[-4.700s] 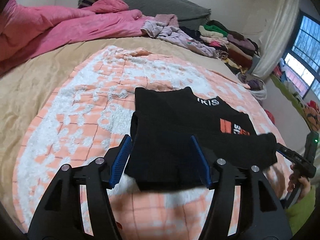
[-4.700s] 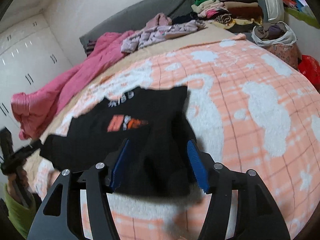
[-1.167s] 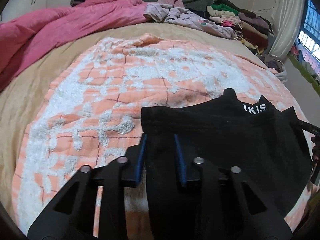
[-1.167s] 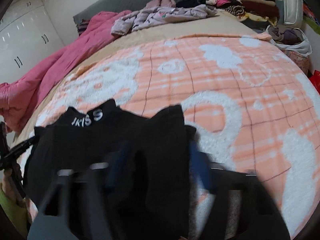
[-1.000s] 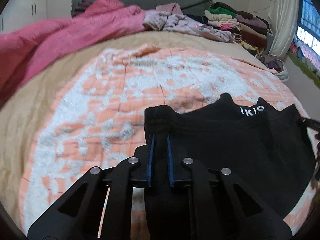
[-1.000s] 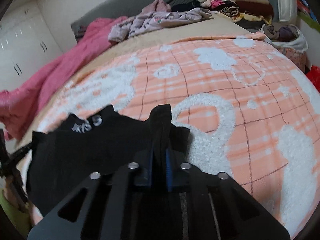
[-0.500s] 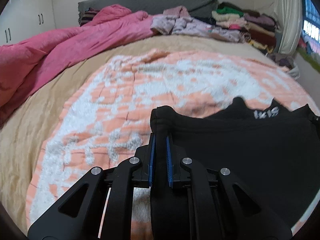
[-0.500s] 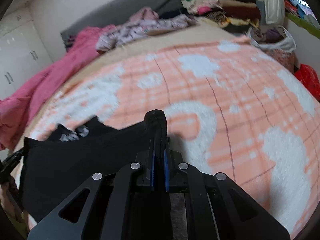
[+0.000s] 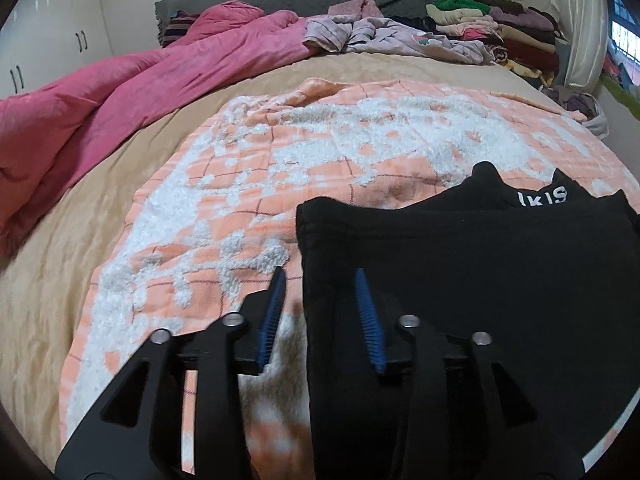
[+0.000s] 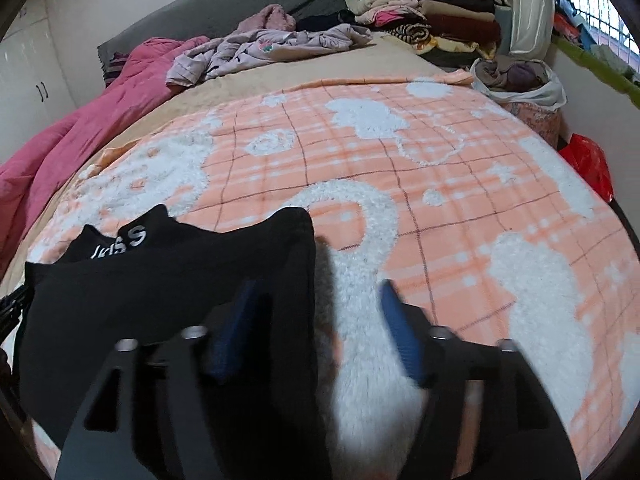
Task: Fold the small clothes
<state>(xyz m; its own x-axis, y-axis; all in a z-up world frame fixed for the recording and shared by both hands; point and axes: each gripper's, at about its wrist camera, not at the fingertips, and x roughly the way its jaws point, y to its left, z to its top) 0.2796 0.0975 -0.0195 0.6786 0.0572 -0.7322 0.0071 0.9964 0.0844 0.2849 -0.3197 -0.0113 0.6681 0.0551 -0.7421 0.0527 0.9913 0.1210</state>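
Pink duvet point(image 9: 132, 80), clothes stack point(image 10: 432, 12), wardrobe point(image 9: 48, 32)

Black fingers point(image 9: 276, 312) with ribbed blue pads and silver screws.

black garment point(image 9: 480, 280): matt knit cloth | blanket point(image 9: 320, 152): tufted fleece | pads point(image 9: 366, 312): ribbed, perhaps rubber

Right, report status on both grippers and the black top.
Left gripper and right gripper: jaws just opened, nothing pinched. Black top folded over, lying on the orange-and-white blanket, edges between the open fingers. Nothing in the way.
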